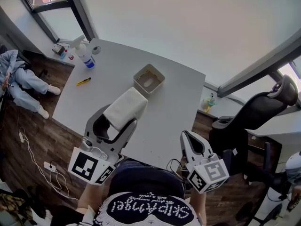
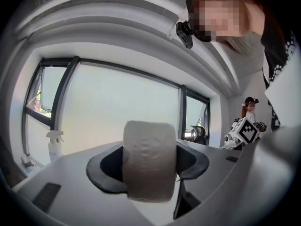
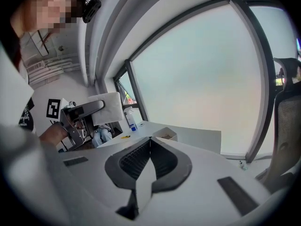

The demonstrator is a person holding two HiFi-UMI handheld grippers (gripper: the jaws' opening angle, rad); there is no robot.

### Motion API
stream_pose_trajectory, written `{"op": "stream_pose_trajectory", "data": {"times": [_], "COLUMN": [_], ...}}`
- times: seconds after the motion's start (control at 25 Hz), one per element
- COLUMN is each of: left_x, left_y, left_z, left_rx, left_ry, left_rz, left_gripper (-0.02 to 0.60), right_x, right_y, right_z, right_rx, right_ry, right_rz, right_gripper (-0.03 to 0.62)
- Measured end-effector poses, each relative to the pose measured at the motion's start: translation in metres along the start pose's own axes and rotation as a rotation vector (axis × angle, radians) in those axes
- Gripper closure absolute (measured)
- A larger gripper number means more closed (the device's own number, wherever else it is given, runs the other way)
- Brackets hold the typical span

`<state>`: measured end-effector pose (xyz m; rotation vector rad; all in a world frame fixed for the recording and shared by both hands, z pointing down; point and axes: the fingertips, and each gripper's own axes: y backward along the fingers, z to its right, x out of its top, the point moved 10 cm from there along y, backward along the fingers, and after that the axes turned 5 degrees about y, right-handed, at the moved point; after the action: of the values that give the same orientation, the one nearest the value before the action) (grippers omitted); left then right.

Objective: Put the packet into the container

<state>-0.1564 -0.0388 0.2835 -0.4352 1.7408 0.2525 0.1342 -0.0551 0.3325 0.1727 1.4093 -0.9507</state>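
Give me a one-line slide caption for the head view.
Left gripper holds the white packet over the grey table, short of the container; right gripper shut, empty.

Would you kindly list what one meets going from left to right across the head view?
Small yellow cutter, soft white packet, closed right gripper, black office chair.

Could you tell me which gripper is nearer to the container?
Left. The left gripper, holding the packet, sits just short of the container; the right gripper is farther back, by the edge of the table.
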Motion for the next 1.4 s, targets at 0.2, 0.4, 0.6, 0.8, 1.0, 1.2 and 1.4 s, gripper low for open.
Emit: {"op": "stream_pose_trajectory", "data": {"times": [0.2,0.4,0.6,0.8,1.0,1.2,1.4], "left_x": [0.005,-0.001,-0.001,-0.019,-0.049,-0.068,-0.081], "left_y": [-0.016,-0.05,-0.093,-0.136,-0.173,-0.194,-0.205], "left_z": [-0.023,-0.053,-0.07,-0.085,-0.1,-0.109,-0.114], "left_rx": [-0.018,-0.059,-0.093,-0.115,-0.103,-0.078,-0.067], "left_ry": [-0.023,0.036,-0.032,-0.011,-0.031,-0.037,-0.04], "left_rz": [-0.049,-0.106,-0.154,-0.242,-0.36,-0.421,-0.462], "left_gripper": [0.304,0.304,0.304,0.304,0.304,0.304,0.304], "right_x": [0.01,0.008,0.006,0.005,0.005,0.003,0.002], "right_y": [-0.007,-0.007,-0.006,-0.01,-0.017,-0.023,-0.024], "right_z": [-0.009,-0.007,-0.007,-0.008,-0.012,-0.011,-0.009], "right_rx": [-0.007,-0.052,-0.089,-0.094,-0.072,-0.052,-0.058], "right_ry": [-0.021,-0.045,-0.062,-0.074,-0.078,-0.085,-0.097], "right_rz": [0.02,0.015,0.019,0.011,0.007,-0.008,-0.011], "right_gripper": [0.582,0.582,0.582,0.582,0.582,0.582,0.582]}}
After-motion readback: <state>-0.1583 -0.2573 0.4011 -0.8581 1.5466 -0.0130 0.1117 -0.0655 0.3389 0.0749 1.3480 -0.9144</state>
